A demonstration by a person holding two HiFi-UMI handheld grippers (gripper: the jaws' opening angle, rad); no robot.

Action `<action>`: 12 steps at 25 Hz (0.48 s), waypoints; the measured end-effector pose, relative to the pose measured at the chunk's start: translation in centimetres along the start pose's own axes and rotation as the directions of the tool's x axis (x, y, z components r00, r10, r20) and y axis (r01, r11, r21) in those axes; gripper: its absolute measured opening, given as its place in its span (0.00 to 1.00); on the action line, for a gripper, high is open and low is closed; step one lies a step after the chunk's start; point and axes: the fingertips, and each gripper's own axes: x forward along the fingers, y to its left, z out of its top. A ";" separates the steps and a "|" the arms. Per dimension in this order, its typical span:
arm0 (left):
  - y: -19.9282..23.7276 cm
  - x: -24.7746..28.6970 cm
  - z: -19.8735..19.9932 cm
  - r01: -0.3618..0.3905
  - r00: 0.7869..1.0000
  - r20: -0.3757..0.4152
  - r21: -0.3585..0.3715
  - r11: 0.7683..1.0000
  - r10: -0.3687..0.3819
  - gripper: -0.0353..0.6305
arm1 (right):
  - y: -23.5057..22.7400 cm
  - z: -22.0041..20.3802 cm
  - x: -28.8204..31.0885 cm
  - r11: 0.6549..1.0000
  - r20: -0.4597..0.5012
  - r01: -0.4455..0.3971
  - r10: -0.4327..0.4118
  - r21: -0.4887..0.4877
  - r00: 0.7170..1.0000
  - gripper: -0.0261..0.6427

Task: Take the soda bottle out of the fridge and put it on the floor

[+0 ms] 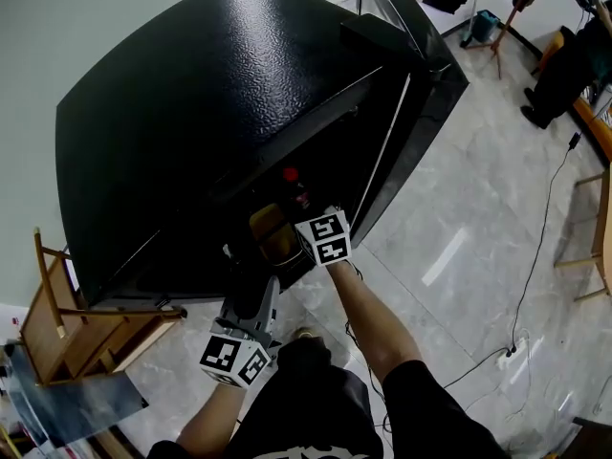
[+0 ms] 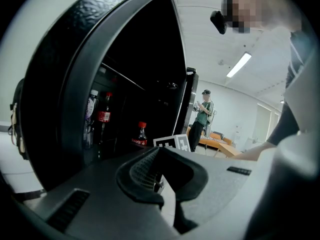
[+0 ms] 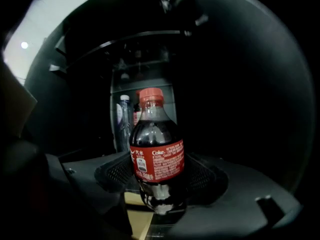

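The soda bottle (image 3: 156,159) is dark cola with a red cap and red label. It stands upright between the pads of my right gripper (image 3: 160,179), which is shut on its lower body. In the head view the bottle's red cap (image 1: 290,176) shows at the mouth of the open black fridge (image 1: 210,113), just beyond my right gripper (image 1: 298,208). My left gripper (image 1: 244,268) hangs lower left of it, outside the fridge. Its jaws (image 2: 159,156) are together and hold nothing. The left gripper view also shows the held bottle (image 2: 141,135).
More bottles (image 2: 102,118) stand on a shelf deeper inside the fridge. The fridge door (image 1: 416,84) stands open to the right. A wooden chair (image 1: 67,328) is at the left. A cable (image 1: 540,247) crosses the marble floor (image 1: 459,266). A person (image 2: 202,115) stands farther off.
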 end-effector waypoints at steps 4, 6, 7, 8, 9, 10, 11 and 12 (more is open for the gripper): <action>-0.8 -0.1 -0.5 0.015 1.000 0.011 0.002 1.000 -0.015 0.06 | 0.5 1.0 -2.9 1.000 0.047 -0.005 0.006 -0.021 0.999 0.52; -1.4 -0.2 -1.1 0.025 1.000 0.011 0.002 1.000 -0.025 0.06 | 0.7 1.5 -4.7 1.000 0.072 -0.001 0.002 -0.024 0.997 0.52; -1.8 -0.2 -1.5 0.032 0.999 0.012 0.002 0.999 -0.032 0.06 | 0.7 1.6 -5.7 1.000 0.079 0.002 0.000 -0.027 0.997 0.52; -2.2 -0.3 -1.8 0.041 0.999 0.013 0.001 0.999 -0.041 0.06 | 0.7 1.5 -6.6 1.000 0.083 0.006 -0.003 -0.031 0.997 0.52; -2.5 -0.3 -2.2 0.050 0.999 0.014 0.000 0.999 -0.050 0.06 | 0.7 1.3 -7.6 0.999 0.085 0.010 -0.007 -0.036 0.996 0.52; -2.8 -0.3 -2.5 0.061 0.998 0.015 -0.002 0.998 -0.061 0.06 | 0.7 1.1 -8.6 0.999 0.087 0.015 -0.011 -0.039 0.996 0.52; -3.2 -0.2 -2.9 0.072 0.997 0.017 -0.005 0.997 -0.072 0.06 | 0.7 0.8 -9.6 0.999 0.090 0.021 -0.018 -0.040 0.996 0.52; -3.5 -0.2 -3.3 0.084 0.996 0.016 -0.007 0.996 -0.083 0.06 | 0.7 0.5 -10.6 0.999 0.093 0.029 -0.025 -0.038 0.995 0.52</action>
